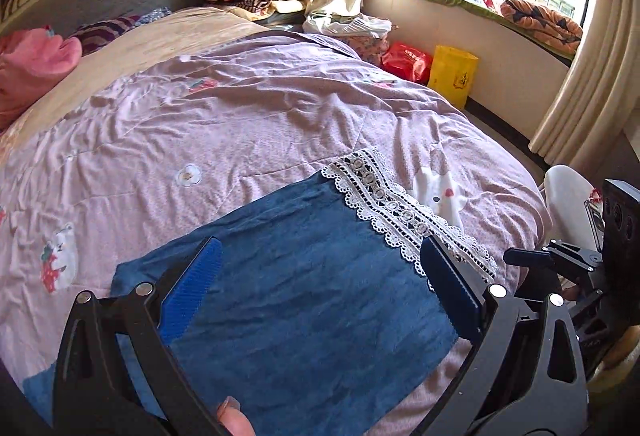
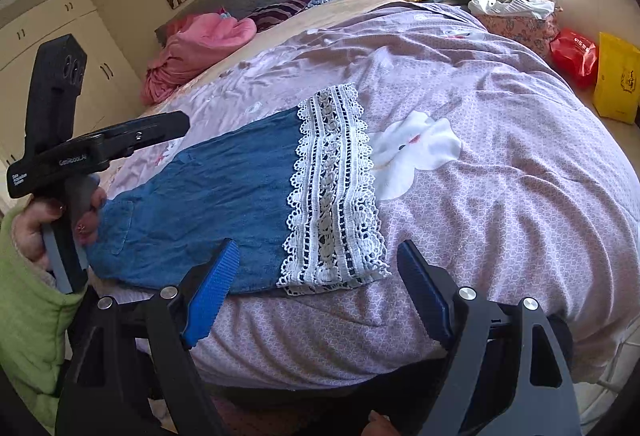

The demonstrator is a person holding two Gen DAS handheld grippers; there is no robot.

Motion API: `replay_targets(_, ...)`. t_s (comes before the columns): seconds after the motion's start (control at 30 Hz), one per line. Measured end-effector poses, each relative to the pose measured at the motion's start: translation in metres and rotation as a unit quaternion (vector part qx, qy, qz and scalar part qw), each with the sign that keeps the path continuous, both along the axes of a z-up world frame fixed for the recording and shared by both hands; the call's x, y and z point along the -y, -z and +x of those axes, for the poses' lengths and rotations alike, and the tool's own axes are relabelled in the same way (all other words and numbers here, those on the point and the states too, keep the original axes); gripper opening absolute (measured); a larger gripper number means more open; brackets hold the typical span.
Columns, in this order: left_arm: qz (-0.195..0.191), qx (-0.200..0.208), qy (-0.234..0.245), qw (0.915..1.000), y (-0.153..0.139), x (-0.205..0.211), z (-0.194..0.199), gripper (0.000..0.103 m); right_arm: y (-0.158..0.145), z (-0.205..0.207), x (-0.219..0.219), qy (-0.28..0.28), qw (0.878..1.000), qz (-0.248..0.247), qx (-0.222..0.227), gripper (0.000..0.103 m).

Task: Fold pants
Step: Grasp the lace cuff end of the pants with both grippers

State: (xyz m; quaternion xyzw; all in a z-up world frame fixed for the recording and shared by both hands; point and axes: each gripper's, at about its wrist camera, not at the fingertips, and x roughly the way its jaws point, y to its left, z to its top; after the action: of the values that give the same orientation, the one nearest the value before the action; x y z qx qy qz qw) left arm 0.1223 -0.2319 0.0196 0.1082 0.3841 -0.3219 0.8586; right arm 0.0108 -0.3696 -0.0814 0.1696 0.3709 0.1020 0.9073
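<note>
Pants (image 1: 304, 296), blue denim with a white lace hem (image 1: 400, 220), lie flat on the purple quilt (image 1: 240, 116). We see them fill the lower middle under our left gripper (image 1: 320, 288), jaws spread. Our right gripper (image 2: 316, 284), also spread, hangs over the lace edge, gripping nothing.

1. The bed (image 2: 500, 196) was covered by a wrinkled lilac quilt (image 1: 260, 124).
2. Blue pants (image 2: 208, 204) with a white lace hem (image 2: 334, 196) lay flat on it.
3. A pink garment (image 2: 200, 48) lay near the headboard.
</note>
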Motion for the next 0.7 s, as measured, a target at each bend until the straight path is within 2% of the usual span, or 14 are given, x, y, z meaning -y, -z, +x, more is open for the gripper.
replay_targets(0.37,0.031,-0.017,0.057,0.9978,0.027,0.044,0.041,0.093,0.008,0.015,-0.002,-0.013,1.000,0.012,0.000,0.080)
replay_targets(0.57,0.041,-0.021,0.087,0.9951,0.038,0.066,0.062,0.093,0.021,0.026,0.002,-0.010,1.000,0.023,-0.018,0.080)
replay_targets(0.63,0.046,-0.023,0.097,0.9940,0.043,0.074,0.067,0.093,0.025,0.028,0.001,-0.015,0.999,0.024,-0.018,0.077)
replay_targets(0.7,0.049,-0.032,0.105,0.9927,0.049,0.080,0.073,0.093,0.025,0.029,0.000,-0.021,0.999,0.025,-0.017,0.069)
